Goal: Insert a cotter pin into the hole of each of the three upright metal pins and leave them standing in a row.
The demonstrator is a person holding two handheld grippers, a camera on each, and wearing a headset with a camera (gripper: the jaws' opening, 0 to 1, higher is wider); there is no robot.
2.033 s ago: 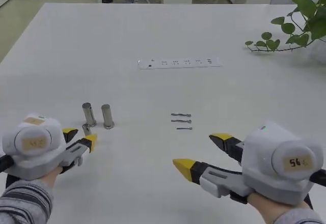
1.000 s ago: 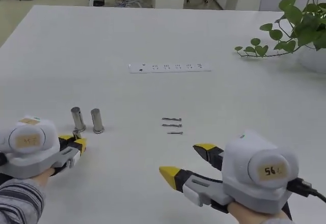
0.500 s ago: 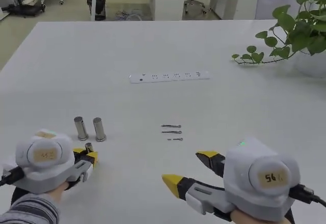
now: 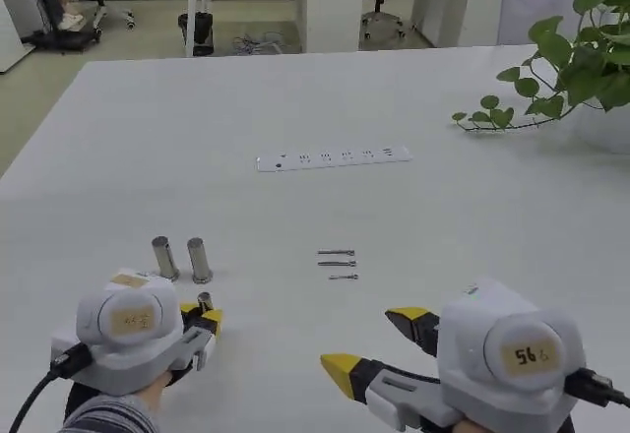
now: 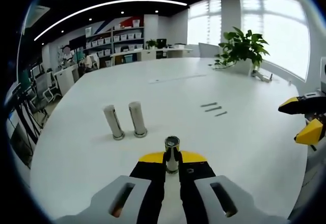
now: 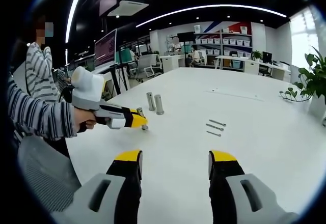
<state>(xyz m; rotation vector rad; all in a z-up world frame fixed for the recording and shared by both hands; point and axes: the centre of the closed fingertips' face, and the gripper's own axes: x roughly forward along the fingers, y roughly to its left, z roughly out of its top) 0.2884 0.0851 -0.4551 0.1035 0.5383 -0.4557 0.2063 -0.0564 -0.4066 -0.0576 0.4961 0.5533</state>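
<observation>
My left gripper (image 4: 201, 316) (image 5: 172, 158) is shut on an upright metal pin (image 5: 171, 153) (image 4: 204, 302), lifted near the table's front left. Two more metal pins (image 4: 164, 258) (image 4: 200, 260) stand side by side just beyond it, also seen as pins (image 5: 113, 122) (image 5: 137, 118) in the left gripper view. Three cotter pins (image 4: 337, 264) (image 5: 213, 109) (image 6: 214, 128) lie in a small stack at mid-table. My right gripper (image 4: 379, 342) (image 6: 175, 158) hovers open at the front right with nothing between its jaws. The left gripper (image 6: 138, 121) appears in the right gripper view.
A white power strip (image 4: 334, 158) lies across the table's far middle. A potted plant (image 4: 571, 49) stands at the far right corner. Office chairs and shelving lie beyond the table's far edge. A person's striped sleeve (image 6: 35, 114) holds the left gripper.
My left gripper has closed on the nearest metal pin and drawn it slightly toward me. The head camera has tilted up; the right gripper stays open.
</observation>
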